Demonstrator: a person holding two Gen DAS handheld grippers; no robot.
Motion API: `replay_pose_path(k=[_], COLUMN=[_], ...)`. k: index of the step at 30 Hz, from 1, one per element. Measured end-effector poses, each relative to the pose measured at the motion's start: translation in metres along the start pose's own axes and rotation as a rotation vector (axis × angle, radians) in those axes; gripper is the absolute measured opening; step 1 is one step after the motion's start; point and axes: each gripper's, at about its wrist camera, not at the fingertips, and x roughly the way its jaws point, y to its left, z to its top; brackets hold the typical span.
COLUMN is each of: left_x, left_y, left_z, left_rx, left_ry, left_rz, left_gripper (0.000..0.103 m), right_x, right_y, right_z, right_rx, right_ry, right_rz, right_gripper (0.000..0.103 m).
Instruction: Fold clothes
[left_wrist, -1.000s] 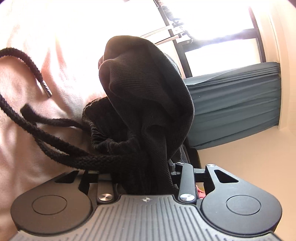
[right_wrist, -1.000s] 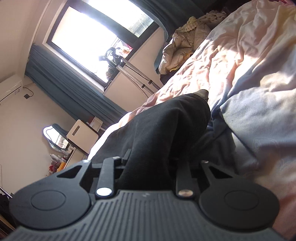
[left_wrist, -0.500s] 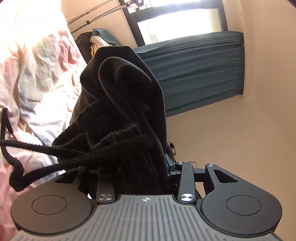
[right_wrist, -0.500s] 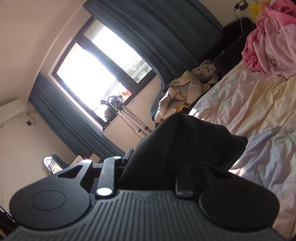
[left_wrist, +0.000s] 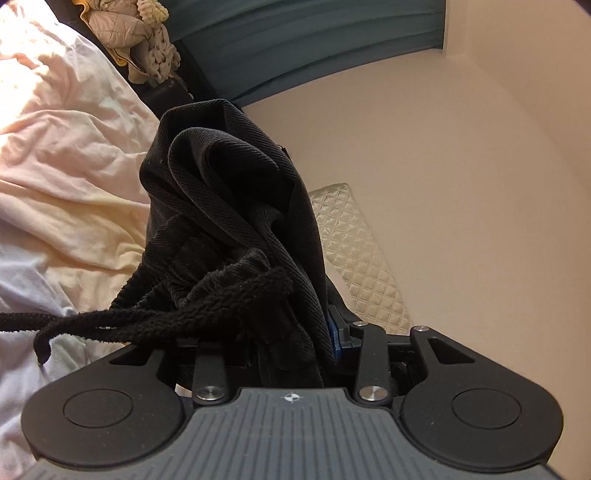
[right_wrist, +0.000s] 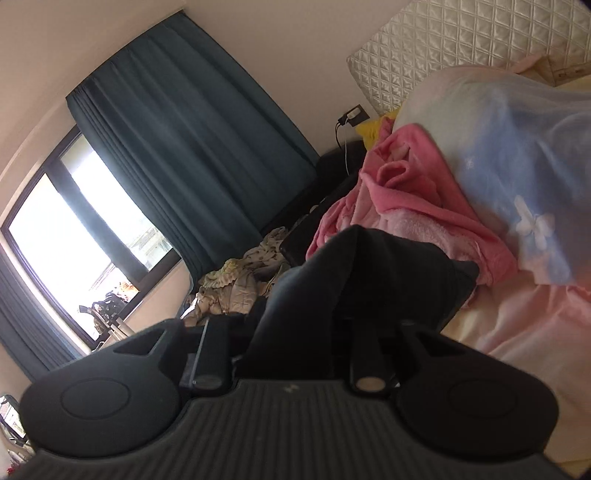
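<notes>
A black garment (left_wrist: 229, 192) of ribbed cloth bunches up in front of the left wrist camera, and my left gripper (left_wrist: 280, 332) is shut on its gathered waistband. Its black drawstring (left_wrist: 155, 317) trails off to the left over the sheet. In the right wrist view another part of the same black garment (right_wrist: 354, 266) drapes over my right gripper (right_wrist: 295, 332), which is shut on it. The cloth hides the fingertips of both grippers. The garment hangs lifted above the bed.
A rumpled pale pink bed sheet (left_wrist: 62, 155) lies below. A pink towel (right_wrist: 406, 199) and a light blue pillow (right_wrist: 517, 155) sit by the quilted headboard (right_wrist: 461, 40). Dark teal curtains (right_wrist: 192, 155) flank a bright window (right_wrist: 66, 243). A clothes heap (left_wrist: 136, 33) lies beyond the bed.
Both grippers have swung with the black garment: the views turned from the window toward the headboard and pillows. The drawstring now hangs lower and off to the left. Both grips are unchanged.
</notes>
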Motion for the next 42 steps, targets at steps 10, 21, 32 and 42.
replay_pose_path(k=[10,21,32,42], left_x=[0.038,-0.019,-0.145,-0.303], left_y=[0.108,0.101,-0.026,-0.120], left_z=[-0.021,-0.013,0.024,0.059], left_rx=[0.085,0.071,0.508,0.687], left_ry=[0.131,0.117,0.009,-0.159], left_rz=[-0.015,0.077,0.267,0.365], left_gripper=[0.043,0.095,0.103,0.103], right_x=[0.048,0.040,-0.030,-0.087], right_y=[-0.134,-0.141,-0.037,0.132], right_z=[-0.106,-0.128,-0.058,-0.068], right_rx=[0.093,0.258,0.057,-0.212], right_ry=[0.195,0.199,0.221,0.171], right_rz=[-0.099,-0.133,-0.221,-0.016], right_gripper=[0.030,0.046,0.051,0.053])
